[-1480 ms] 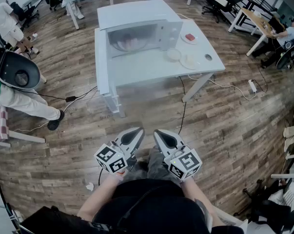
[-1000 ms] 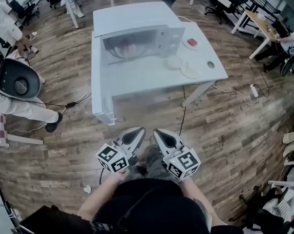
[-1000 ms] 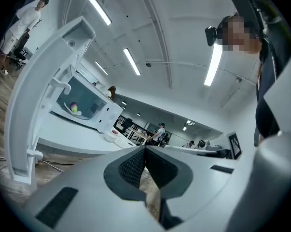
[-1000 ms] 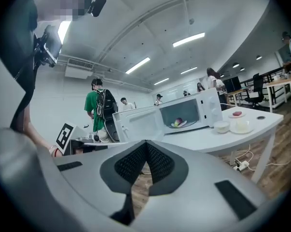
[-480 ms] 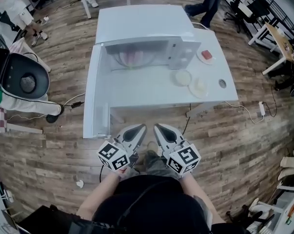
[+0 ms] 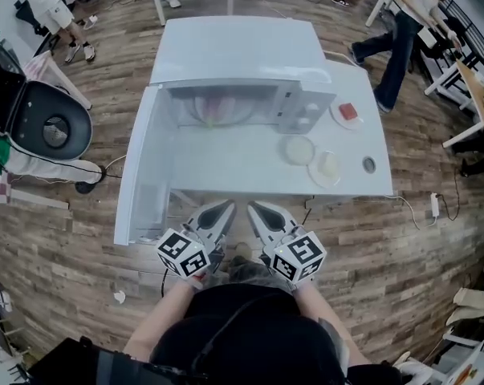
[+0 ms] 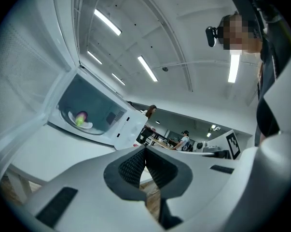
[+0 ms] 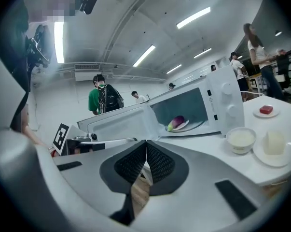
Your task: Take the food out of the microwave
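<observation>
A white microwave [image 6: 242, 54] stands on a white table [image 6: 242, 167], its door [image 6: 141, 171] swung wide open to the left. Inside, a purple and green food item [image 6: 217, 109] lies on a white plate. The same food [image 7: 80, 118] shows in the left gripper view, and the food [image 8: 176, 123] shows in the right gripper view. My left gripper [image 6: 223, 208] and right gripper [image 6: 254, 208] are side by side just before the table's near edge, apart from the microwave. Both are shut with nothing between the pads.
On the table right of the microwave sit a small white bowl [image 6: 298, 149], a plate with a pale block [image 6: 327, 167] and a plate with a red piece [image 6: 347, 112]. A black chair [image 6: 49, 131] stands at the left. A person [image 6: 402, 30] walks at the back right.
The table and the open microwave have come much closer to both grippers, which stayed shut and side by side. A person has walked across the back towards the right.
</observation>
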Demonstrator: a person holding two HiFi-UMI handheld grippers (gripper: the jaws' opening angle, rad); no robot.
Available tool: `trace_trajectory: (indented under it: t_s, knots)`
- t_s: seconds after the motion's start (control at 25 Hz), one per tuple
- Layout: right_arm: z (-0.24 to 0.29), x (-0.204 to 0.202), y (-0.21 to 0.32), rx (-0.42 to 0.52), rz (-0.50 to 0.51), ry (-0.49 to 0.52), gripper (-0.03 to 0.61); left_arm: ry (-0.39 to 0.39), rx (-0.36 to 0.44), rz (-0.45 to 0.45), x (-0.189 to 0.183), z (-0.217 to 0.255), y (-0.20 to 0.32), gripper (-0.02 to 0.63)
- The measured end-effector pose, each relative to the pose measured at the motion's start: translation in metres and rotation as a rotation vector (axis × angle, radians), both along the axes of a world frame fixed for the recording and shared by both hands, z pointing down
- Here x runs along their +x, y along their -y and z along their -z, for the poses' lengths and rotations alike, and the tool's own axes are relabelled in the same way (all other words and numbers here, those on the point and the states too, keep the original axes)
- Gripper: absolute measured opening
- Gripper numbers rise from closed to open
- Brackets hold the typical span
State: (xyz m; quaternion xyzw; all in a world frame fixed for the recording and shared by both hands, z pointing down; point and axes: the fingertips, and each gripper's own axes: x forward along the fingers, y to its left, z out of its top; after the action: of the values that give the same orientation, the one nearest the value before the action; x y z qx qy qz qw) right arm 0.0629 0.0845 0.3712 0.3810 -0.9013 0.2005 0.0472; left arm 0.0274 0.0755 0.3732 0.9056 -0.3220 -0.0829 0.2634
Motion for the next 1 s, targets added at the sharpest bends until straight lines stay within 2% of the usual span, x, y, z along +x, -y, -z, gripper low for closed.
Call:
trace_trajectory:
  t_s: [0.12, 0.36, 0.52, 0.76, 1.0]
  knots:
    - [-0.006, 0.003, 0.005, -0.017, 0.050, 0.004, 0.020, 0.005, 0.009, 0.011, 0.010, 0.004, 0.007, 0.011]
    - [-0.010, 0.003, 0.011, -0.046, 0.061, 0.047, 0.018, 0.037, -0.013, 0.033, 0.012, -0.006, 0.008, 0.011]
    - [-0.017, 0.011, 0.027, -0.085, 0.029, 0.050, 0.018, 0.048, -0.003, 0.074, 0.005, -0.006, 0.018, 0.011]
    - [-0.026, 0.025, 0.074, -0.127, -0.081, 0.007, 0.020, 0.051, -0.010, 0.101, 0.004, -0.011, 0.039, 0.011]
    - [-0.033, 0.021, 0.121, -0.161, -0.092, -0.023, 0.020, 0.068, -0.002, 0.133, -0.002, -0.016, 0.072, 0.011]
